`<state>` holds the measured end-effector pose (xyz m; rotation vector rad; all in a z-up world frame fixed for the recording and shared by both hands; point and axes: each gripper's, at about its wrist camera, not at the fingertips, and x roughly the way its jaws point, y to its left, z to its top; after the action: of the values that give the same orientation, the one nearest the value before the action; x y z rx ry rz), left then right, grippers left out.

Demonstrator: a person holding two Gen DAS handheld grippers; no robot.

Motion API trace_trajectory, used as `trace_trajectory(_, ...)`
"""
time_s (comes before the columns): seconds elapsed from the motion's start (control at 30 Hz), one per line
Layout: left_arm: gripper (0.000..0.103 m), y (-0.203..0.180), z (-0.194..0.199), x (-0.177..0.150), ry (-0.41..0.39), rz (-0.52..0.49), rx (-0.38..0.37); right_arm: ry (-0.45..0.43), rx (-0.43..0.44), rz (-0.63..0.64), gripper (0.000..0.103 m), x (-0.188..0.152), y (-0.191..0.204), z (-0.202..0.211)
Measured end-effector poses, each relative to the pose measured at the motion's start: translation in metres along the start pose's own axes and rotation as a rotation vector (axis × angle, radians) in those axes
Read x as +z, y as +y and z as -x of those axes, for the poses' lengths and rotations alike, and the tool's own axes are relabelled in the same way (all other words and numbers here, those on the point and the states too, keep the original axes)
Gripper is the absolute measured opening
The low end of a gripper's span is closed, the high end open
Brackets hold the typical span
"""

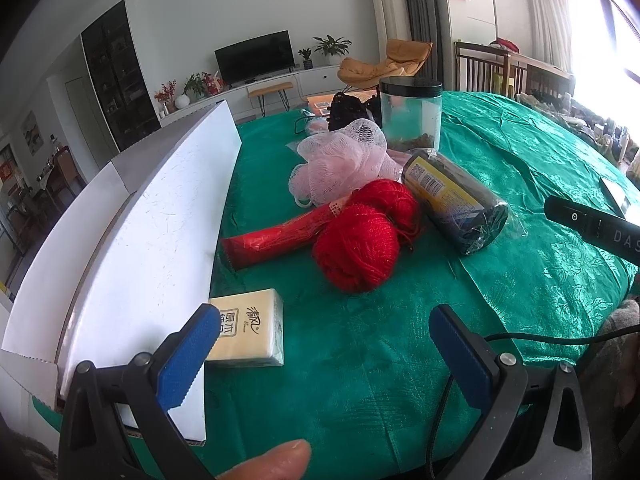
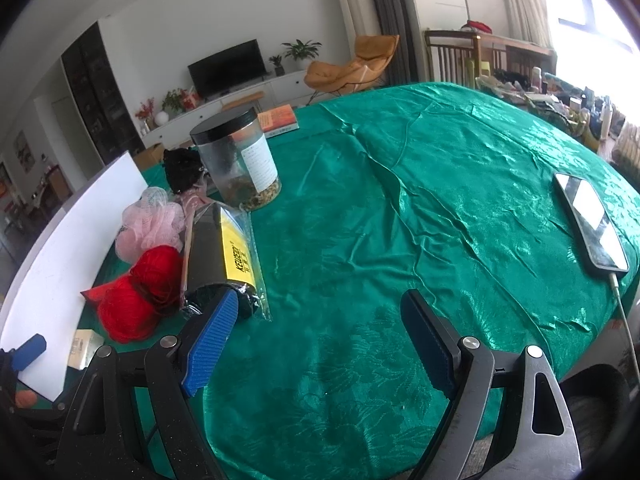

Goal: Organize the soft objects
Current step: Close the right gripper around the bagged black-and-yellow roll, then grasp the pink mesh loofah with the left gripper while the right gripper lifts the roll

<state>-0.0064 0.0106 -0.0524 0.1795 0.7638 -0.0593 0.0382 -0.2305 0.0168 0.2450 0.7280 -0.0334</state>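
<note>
Left gripper point(image 1: 324, 356): jaws spread wide, nothing between the blue pads, poised above the green-covered tabletop point(image 1: 520, 280). A fingertip point(image 1: 276, 462) of the person shows at the 6 o'clock edge of the left wrist view.

Right gripper point(image 2: 316, 344): jaws spread wide, empty, above bare green cloth. Its left pad overlaps the near end of the dark wrapped roll point(image 2: 220, 256) in the right wrist view; whether the two touch cannot be told.

Soft objects, left wrist view, clustered at the 12 o'clock side of the left gripper:
- Tissue pack point(image 1: 250, 326): flat on the cloth, just beside the left pad, at 10 o'clock from the gripper centre, close to the white box flap point(image 1: 160, 240).
- Two red yarn balls point(image 1: 356, 252): touching each other, near the picture centre.
- Red tube-shaped package point(image 1: 276, 236): lying at 9 o'clock from the yarn, touching it.
- Pink mesh bath puff point(image 1: 340, 164): at 12 o'clock from the yarn, behind it.
- Dark wrapped roll with a yellow label: lying on its side at 3 o'clock from the yarn, in clear plastic film.
- Black knitted item point(image 1: 352, 110): behind the puff, beside the jar.

Other items:
- Clear jar with black lid point(image 1: 410, 116): upright, at 1 o'clock from the puff, contents settled at the bottom.
- Phone point(image 2: 592, 224): face up at 3 o'clock in the right wrist view, cable attached, well apart from the cluster.
- Book point(image 2: 278, 120): at the far tabletop edge, behind the jar.
</note>
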Motion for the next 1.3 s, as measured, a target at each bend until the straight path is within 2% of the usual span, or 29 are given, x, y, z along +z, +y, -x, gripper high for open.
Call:
trace_trajectory(0.07,0.103,0.003,0.000,-0.002,0.005,0.001,0.003,0.029,0.016,0.032,0.086,0.001,0.008,-0.006)
trace_trajectory(0.2,0.103,0.003,0.001,-0.006,0.013,-0.010,-0.003,0.118,0.174,0.095,0.086,0.014,0.029,-0.036)
trace_trajectory(0.3,0.103,0.002,0.002,-0.006,0.025,-0.006,-0.009,0.207,0.186,0.151,0.086,0.033,0.051,-0.069)
trace_trajectory(0.43,0.103,0.003,0.005,-0.003,0.028,-0.008,-0.008,0.387,0.220,0.226,0.086,0.042,0.075,-0.112)
trace_trajectory(0.47,0.103,0.003,0.005,-0.003,0.027,-0.011,-0.006,0.418,0.210,0.253,0.083,0.039,0.078,-0.117)
trace_trajectory(0.5,0.103,0.003,0.005,-0.002,0.025,-0.013,-0.005,0.428,0.203,0.264,0.074,0.036,0.077,-0.117)
trace_trajectory(0.53,0.103,0.003,0.004,-0.001,0.027,-0.013,-0.004,0.412,0.200,0.258,0.065,0.033,0.071,-0.113)
trace_trajectory(0.57,0.103,0.003,0.002,0.000,0.031,-0.012,-0.005,0.401,0.210,0.242,0.061,0.030,0.063,-0.107)
trace_trajectory(0.7,0.103,-0.003,-0.004,0.006,0.040,-0.012,-0.019,0.351,0.076,0.243,0.061,0.030,0.025,-0.088)
trace_trajectory(0.83,0.103,-0.014,-0.002,0.013,0.043,-0.025,-0.034,0.368,0.019,0.175,0.061,0.068,-0.012,-0.117)
trace_trajectory(0.97,0.103,-0.017,0.001,0.017,0.048,-0.038,-0.035,0.372,-0.036,0.182,0.061,0.117,-0.023,-0.161)
trace_trajectory(1.03,0.103,-0.016,0.003,0.017,0.051,-0.044,-0.034,0.324,-0.037,0.163,0.065,0.133,-0.023,-0.170)
trace_trajectory(1.1,0.103,-0.013,0.005,0.019,0.048,-0.039,-0.039,0.267,-0.016,0.135,0.080,0.140,-0.020,-0.163)
trace_trajectory(1.17,0.103,-0.009,0.007,0.024,0.049,-0.028,-0.058,0.202,0.043,0.106,0.080,0.133,-0.020,-0.143)
trace_trajectory(1.3,0.103,0.014,0.018,0.055,0.033,0.040,-0.141,0.093,0.067,0.025,0.080,0.098,-0.029,-0.097)
